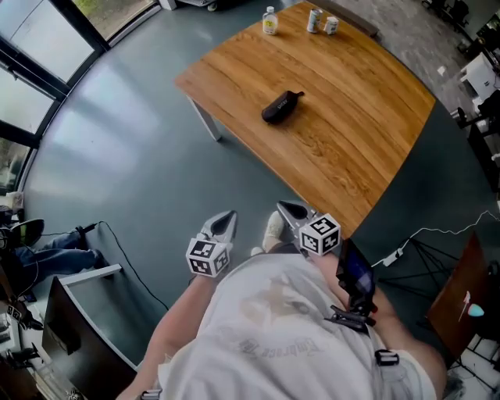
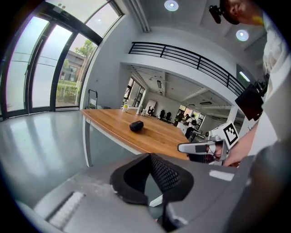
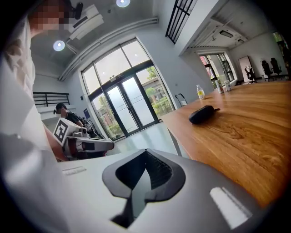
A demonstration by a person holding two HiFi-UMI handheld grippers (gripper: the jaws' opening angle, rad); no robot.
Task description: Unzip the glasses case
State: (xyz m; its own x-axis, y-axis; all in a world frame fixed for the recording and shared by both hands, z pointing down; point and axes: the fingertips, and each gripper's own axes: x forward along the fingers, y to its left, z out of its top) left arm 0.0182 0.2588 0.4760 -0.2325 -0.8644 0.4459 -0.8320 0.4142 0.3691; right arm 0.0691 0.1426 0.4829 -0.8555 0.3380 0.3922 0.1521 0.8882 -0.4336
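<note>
Head view — oblong glasses case [image 1: 281,106] on grained wooden table [image 1: 355,137]; left tool [image 1: 226,219], right tool [image 1: 287,209] pressed together.

Open tabletop [image 1: 351,148] around glasses case [image 1: 281,106], bottles [image 1: 314,19] well apart.

A wooden bench [image 1: 367,148] stands on a grey floor [image 1: 125,156], its corner toward the person. A black glasses case [image 1: 281,106] lies alone near the middle of the bench, zipped shut as far as can be told, a short tab at its upper-right end. Along the far edge stand a small bottle [image 1: 269,21] with a yellow label and two small containers [image 1: 322,22] side by side. Low in the frame, off the bench, the left tool [image 1: 223,225] and the right tool [image 1: 292,211] hang in front of the person's white shirt [image 1: 289,336], well short of the case. Each has its jaws drawn together and carries nothing. A white cable [image 1: 426,233] trails over the floor at right.
</note>
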